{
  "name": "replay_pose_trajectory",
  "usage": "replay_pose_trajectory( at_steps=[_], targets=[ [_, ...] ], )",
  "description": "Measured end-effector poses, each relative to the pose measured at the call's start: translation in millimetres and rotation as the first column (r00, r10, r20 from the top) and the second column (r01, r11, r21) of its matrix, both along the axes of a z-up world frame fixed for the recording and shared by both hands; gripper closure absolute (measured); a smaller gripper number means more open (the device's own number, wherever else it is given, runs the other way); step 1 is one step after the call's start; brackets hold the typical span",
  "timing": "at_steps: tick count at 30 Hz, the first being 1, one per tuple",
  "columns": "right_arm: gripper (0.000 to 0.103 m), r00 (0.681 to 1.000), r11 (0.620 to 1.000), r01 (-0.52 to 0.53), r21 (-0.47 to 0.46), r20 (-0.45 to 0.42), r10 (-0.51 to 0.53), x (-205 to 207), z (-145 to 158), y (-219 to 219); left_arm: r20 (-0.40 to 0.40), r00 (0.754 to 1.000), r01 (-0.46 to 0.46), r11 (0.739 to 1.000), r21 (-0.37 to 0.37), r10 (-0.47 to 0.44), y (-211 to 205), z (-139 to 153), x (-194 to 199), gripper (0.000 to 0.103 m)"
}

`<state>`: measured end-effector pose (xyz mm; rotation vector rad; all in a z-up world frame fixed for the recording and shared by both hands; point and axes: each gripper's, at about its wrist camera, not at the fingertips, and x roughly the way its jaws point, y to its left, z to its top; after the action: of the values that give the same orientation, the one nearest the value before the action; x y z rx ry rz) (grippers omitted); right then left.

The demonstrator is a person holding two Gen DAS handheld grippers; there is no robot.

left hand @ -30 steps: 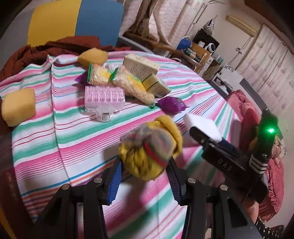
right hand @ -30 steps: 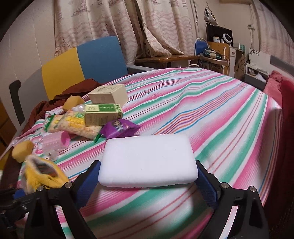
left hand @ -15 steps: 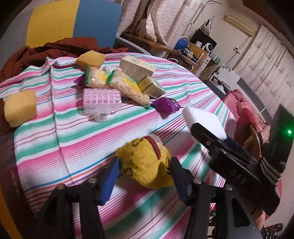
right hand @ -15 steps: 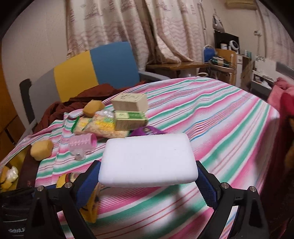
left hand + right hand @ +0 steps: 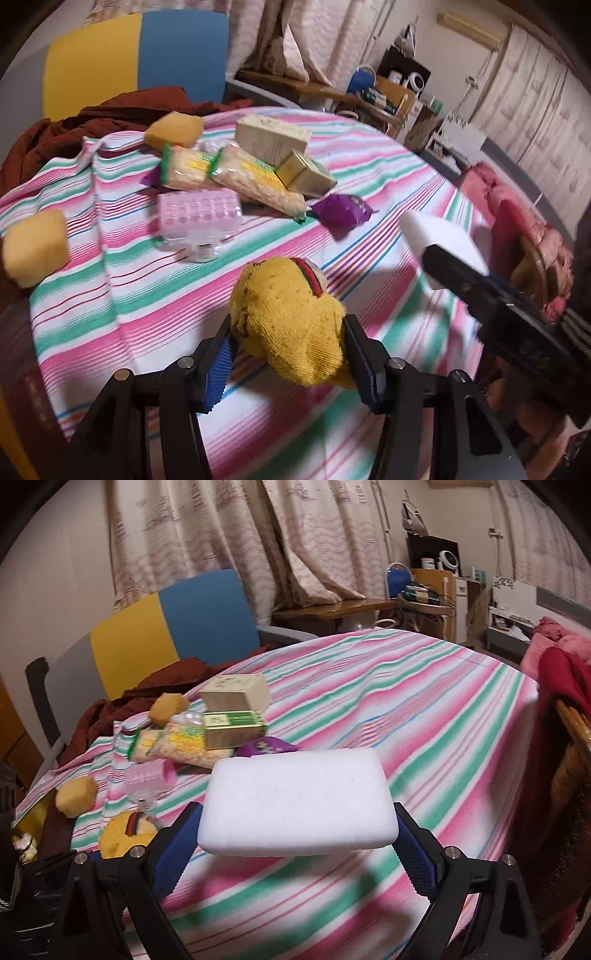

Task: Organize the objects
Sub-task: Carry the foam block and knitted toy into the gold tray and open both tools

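Jaws closing round yellow sock bundle (image 5: 291, 325), seemingly touching.

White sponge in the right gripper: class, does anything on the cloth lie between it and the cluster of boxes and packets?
Only the purple packet, just beyond the white sponge held by the right gripper, before the green box.

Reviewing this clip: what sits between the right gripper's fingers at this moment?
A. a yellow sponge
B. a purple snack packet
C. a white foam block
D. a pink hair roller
C: the right gripper holds a white foam block clamped between its blue pads, lifted above the striped tablecloth.
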<state>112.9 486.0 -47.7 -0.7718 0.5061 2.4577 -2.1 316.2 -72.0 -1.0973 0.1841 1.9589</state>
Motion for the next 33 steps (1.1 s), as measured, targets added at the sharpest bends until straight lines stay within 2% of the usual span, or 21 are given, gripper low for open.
replay_pose_trajectory(
  at_steps=[3, 11, 19, 23, 28, 33],
  targets=[
    [0.006, 0.999, 0.999, -0.041, -0.004, -0.013, 0.041, -7.9, 4.9, -13.6, -0.001, 1.000, -0.020, 0.999, 0.043, 0.020, -22.1, 13.5, 3.7, 0.046],
    [0.006, 0.984, 0.985, -0.171, 0.019, -0.049, 0.172, -31.9, 22.9, -62.1, -0.023, 0.994, -0.106, 0.990, 0.092, 0.109, -77.6, 42.6, -2.2, 0.046],
    [0.006, 0.937, 0.940, -0.340, 0.036, -0.072, 0.342, -65.0, 42.5, -125.2, -0.064, 0.964, -0.247, 0.960, 0.131, 0.257, -157.2, 59.0, -12.2, 0.046],
    [0.006, 0.894, 0.897, -0.439, 0.047, -0.074, 0.442, -81.9, 48.0, -164.5, -0.047, 0.930, -0.354, 0.923, 0.149, 0.364, -206.7, 58.5, -21.6, 0.046],
    [0.005, 0.821, 0.824, -0.565, 0.044, -0.068, 0.567, -104.9, 48.4, -218.1, 0.003, 0.866, -0.494, 0.855, 0.158, 0.500, -267.4, 47.4, -33.4, 0.046],
    [0.005, 0.755, 0.755, -0.656, -0.009, -0.022, 0.655, -136.1, 36.3, -263.9, 0.015, 0.801, -0.595, 0.794, 0.120, 0.598, -316.0, 34.6, -41.2, 0.046]
  ],
)
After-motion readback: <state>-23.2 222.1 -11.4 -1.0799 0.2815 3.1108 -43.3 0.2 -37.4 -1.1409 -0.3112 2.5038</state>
